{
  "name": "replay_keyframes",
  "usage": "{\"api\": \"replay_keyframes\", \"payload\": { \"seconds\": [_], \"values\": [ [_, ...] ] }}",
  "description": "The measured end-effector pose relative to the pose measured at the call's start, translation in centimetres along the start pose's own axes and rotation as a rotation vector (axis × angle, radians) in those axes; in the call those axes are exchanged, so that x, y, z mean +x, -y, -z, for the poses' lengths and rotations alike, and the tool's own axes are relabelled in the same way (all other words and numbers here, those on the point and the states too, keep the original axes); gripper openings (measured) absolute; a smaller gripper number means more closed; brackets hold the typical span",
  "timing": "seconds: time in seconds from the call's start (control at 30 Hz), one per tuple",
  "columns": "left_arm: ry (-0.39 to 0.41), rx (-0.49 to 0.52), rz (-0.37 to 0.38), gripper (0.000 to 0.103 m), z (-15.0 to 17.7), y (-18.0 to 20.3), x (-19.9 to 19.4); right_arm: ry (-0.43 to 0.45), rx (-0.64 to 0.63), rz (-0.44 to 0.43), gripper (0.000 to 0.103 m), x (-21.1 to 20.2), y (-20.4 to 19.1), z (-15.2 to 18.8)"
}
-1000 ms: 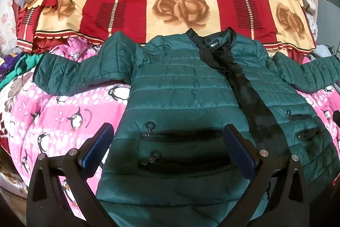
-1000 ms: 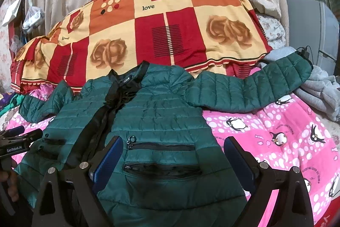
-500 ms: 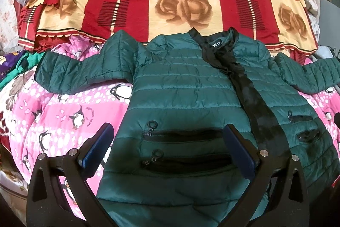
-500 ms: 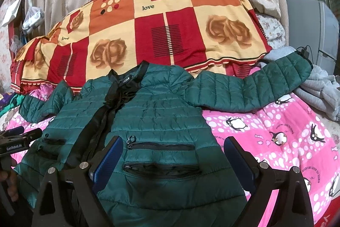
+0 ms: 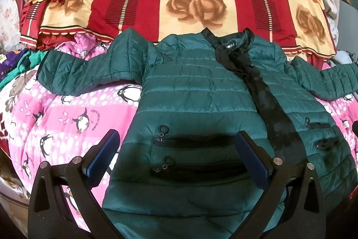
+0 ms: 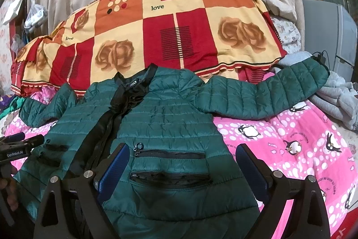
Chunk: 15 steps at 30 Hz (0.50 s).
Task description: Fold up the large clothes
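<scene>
Your left gripper has drifted slightly left while your right gripper stayed put, both wide and empty above the unfolded green puffer jacket.

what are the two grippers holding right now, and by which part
Nothing. The left gripper and the right gripper both hover open above the green jacket, which lies spread flat, ungripped.

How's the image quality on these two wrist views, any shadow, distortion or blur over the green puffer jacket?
Left wrist view: strong fisheye bulge, dark corners, a shadow across the lower pockets of the green quilted puffer jacket, and the open left hand-held gripper sharp. Right wrist view: the same bulge, even daylight, and a shadow beneath the open right hand-held gripper.
</scene>
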<state>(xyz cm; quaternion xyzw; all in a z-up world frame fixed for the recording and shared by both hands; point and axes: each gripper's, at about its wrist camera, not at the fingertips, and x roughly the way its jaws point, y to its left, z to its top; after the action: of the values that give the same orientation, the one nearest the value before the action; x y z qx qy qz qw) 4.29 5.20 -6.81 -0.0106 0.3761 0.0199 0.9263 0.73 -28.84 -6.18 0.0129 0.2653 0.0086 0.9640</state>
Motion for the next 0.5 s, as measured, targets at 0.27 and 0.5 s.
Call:
{"api": "replay_keyframes", "payload": {
  "seconds": [0.27,0.5],
  "values": [
    [0.001,0.002,0.006,0.103,-0.2,0.4,-0.2,-0.002,-0.001,0.0,0.095,0.0,-0.1,0.0],
    [-0.008,0.02,-0.005,0.103,0.0,1.0,0.0,-0.002,0.0,-0.001,0.095,0.0,0.0,0.0]
  ]
}}
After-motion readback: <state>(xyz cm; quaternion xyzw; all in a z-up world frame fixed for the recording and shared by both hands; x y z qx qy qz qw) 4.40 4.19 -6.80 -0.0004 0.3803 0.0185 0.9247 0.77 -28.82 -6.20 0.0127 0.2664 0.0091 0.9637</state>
